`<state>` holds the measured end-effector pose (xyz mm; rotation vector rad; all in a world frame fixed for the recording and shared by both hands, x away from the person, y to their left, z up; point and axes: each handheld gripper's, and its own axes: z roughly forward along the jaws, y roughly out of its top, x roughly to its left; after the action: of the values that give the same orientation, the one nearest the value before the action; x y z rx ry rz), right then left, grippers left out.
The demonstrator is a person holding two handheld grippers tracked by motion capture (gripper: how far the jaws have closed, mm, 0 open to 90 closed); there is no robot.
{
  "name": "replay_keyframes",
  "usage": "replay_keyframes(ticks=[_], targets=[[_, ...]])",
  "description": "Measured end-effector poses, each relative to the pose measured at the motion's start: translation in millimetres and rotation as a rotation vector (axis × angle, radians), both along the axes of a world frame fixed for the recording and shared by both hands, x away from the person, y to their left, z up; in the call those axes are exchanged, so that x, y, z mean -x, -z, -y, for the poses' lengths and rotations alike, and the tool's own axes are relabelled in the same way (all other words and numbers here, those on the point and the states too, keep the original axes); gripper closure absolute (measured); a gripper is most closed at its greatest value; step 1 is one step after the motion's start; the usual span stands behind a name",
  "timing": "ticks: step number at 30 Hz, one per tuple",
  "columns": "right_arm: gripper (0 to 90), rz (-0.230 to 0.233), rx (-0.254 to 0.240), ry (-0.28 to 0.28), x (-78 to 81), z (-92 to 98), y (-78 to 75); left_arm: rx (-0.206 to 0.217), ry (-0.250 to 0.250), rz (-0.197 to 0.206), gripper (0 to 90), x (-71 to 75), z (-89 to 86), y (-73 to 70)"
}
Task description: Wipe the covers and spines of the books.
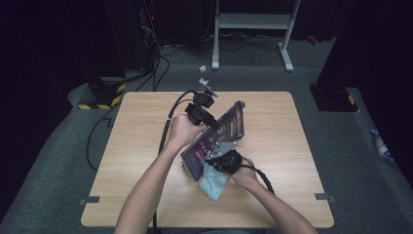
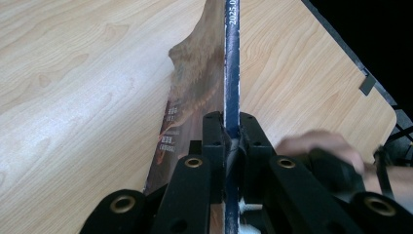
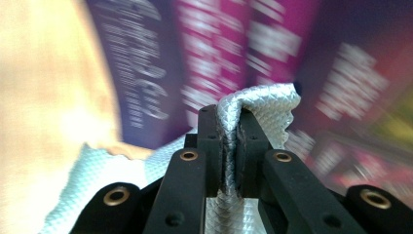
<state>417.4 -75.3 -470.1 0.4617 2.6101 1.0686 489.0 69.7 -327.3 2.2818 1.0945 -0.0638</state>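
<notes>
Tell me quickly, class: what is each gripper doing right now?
Left gripper: shut on the book, clamping its edge and holding it tilted up.
Right gripper: shut on the pale cloth, against the book's cover.

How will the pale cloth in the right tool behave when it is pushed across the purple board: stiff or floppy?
Probably floppy: the cloth folds over the tip of the right tool and hangs in loose folds below it. It looks thin and light. Its textured weave may drag slightly on the board, which the left tool clamps by the edge.
</notes>
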Motion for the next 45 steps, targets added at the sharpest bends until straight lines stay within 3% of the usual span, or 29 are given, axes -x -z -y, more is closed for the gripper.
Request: replay_keyframes(ticks=[2,4,9,11,15,17,20,23,25,29,31,36,38,41,45], targets=[[83.4,-0.018,-0.017,0.071,-10.6,9.5,1.0,0.003,-0.004,0.005,83.7,-1.3,-1.2,-1.4],[83.4,-0.026,-0.029,0.086,-10.7,11.6,-0.6,0.013,-0.016,-0.002,83.7,-3.8,-0.7,-1.2],[83.4,0.013,-0.059,-0.05,15.1,-11.3,-14.4,0.008,-0.026,0.004,83.7,-7.1,3.5,1.4],[83.4,0.014,-0.102,-0.07,19.2,-16.4,-22.9,0.002,-0.033,0.006,83.6,-8.2,3.7,2.4],[83.4,0.061,-0.182,-0.099,27.4,-24.8,-49.3,-0.003,-0.03,-0.012,83.5,-10.9,3.9,4.9],[83.4,0.07,-0.2,-0.111,30.8,-29.4,-59.0,-0.009,-0.03,-0.01,83.4,-11.0,5.2,5.9],[83.4,0.068,-0.18,-0.14,34.7,-39.7,-56.0,-0.005,-0.023,-0.006,83.0,-9.9,6.6,6.2],[83.4,0.069,-0.071,-0.178,39.5,-50.3,-34.3,0.008,-0.013,-0.009,83.0,-7.5,4.6,3.0],[83.4,0.054,-0.024,-0.164,35.4,-48.3,-20.5,0.012,-0.002,-0.007,83.0,-5.8,2.5,0.7],[83.4,0.031,0.012,-0.049,13.9,-29.6,-9.2,0.021,-0.001,-0.005,82.9,-4.7,0.2,-1.5],[83.4,0.016,0.001,-0.008,7.7,-23.8,-8.3,0.024,-0.004,-0.002,83.1,-5.6,0.9,-1.0],[83.4,0.052,0.016,-0.103,26.4,-38.5,-8.3,0.018,-0.009,-0.019,83.4,-5.3,0.0,2.0],[83.4,0.045,0.026,-0.105,24.3,-38.4,-5.8,0.03,0.0,-0.028,83.3,-3.5,-2.0,1.7],[83.4,0.037,0.039,-0.047,12.1,-26.1,-2.4,0.012,0.019,-0.021,83.4,1.2,-2.5,-1.3],[83.4,0.029,0.04,0.085,-10.4,7.9,-0.4,-0.014,0.04,-0.008,83.7,8.3,-6.1,-2.6]])
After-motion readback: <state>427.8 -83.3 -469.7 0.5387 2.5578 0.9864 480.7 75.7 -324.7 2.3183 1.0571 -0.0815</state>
